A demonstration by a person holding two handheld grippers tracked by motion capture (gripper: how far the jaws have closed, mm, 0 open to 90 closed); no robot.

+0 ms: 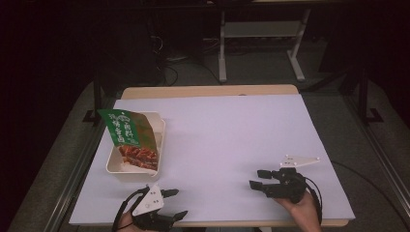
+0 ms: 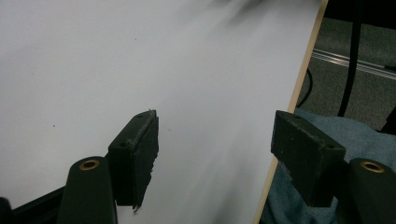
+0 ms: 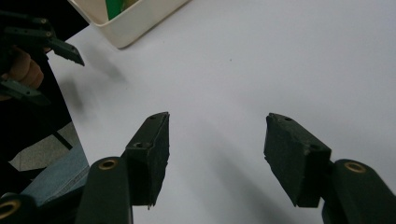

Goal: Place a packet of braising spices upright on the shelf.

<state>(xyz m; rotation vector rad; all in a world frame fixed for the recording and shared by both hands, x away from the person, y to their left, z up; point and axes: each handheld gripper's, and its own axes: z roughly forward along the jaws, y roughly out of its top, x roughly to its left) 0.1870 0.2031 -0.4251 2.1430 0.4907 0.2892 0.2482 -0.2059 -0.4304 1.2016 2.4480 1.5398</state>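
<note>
You had both the left gripper and right gripper spread and empty near the table's front edge, with the snack packet standing in its cream tray, ungrasped.

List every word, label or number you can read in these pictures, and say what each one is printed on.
Snack packet, green top, standing in the cream tray: large white Chinese characters beside a small logo, too blurred to read for certain.
White table cover: no text.
Nothing else carries readable writing.
</note>
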